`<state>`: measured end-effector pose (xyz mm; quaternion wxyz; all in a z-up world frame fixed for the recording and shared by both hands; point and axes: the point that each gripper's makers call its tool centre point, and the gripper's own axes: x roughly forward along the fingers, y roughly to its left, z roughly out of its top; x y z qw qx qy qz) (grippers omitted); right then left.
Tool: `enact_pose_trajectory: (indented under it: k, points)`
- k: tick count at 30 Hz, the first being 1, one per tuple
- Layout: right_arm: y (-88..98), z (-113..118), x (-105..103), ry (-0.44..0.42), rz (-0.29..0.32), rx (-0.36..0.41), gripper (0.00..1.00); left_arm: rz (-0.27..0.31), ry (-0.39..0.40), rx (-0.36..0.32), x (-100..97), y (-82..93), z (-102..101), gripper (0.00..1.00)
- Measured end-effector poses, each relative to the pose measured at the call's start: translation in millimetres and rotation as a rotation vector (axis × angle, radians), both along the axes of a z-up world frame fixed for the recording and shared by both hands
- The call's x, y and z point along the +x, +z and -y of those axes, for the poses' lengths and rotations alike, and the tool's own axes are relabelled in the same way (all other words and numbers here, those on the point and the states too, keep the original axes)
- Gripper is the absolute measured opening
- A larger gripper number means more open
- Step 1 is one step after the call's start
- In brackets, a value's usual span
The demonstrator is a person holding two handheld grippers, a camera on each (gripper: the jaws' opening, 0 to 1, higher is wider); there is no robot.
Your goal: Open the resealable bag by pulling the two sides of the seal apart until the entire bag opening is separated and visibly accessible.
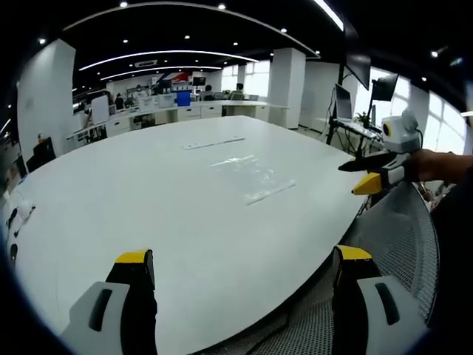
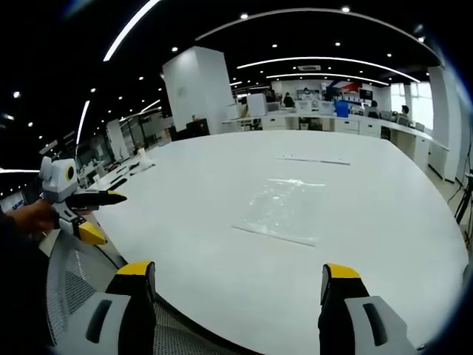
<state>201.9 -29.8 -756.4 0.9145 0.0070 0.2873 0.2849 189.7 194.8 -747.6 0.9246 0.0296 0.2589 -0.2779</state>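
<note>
Clear plastic resealable bag [image 1: 250, 176] [image 2: 284, 209]: lies flat on the wide white oval table [image 1: 148, 214] [image 2: 222, 244], toward the middle, its seal edge a pale strip along the near side.
Bag against the left gripper [image 1: 244, 285]: ahead of the jaws and well apart from them, a little right of centre in the left gripper view; bare tabletop lies between.
Bag against the right gripper [image 2: 236, 292]: ahead and well apart in the right gripper view, near the centre line between the two jaws.
Left gripper state: yellow-tipped black jaws spread wide, holding nothing, touching nothing; they hang over the near table edge.
Right gripper state: jaws likewise spread wide and empty, above the table rim.
Other gripper seen from across: in the left gripper view the right one shows at the right edge, held by a hand [image 1: 436, 166], off the table; in the right gripper view the left one shows at the left edge, also off the table.
Thin white strip [image 1: 214, 143] [image 2: 314, 159]: lies on the table beyond the bag, apart from it.
Grey mesh chair back [image 1: 399, 229] [image 2: 74, 285]: beside the table edge, below the grippers.
Background: open office with desks, white columns and ceiling light strips.
</note>
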Motion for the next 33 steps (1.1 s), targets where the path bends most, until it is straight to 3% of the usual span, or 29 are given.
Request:
enact_pose_trajectory:
  k: [20,33]
  points:
    - [-2.1,-0.7,1.1,0.003,-0.006,-0.020,0.91,-0.001,-0.009,-0.006,-0.4,2.4,0.3,0.99]
    - [0.9,-26.5,25.7,0.092,0.017,-0.022,0.89,-0.006,-0.017,0.001,4.3,2.5,-0.5,0.99]
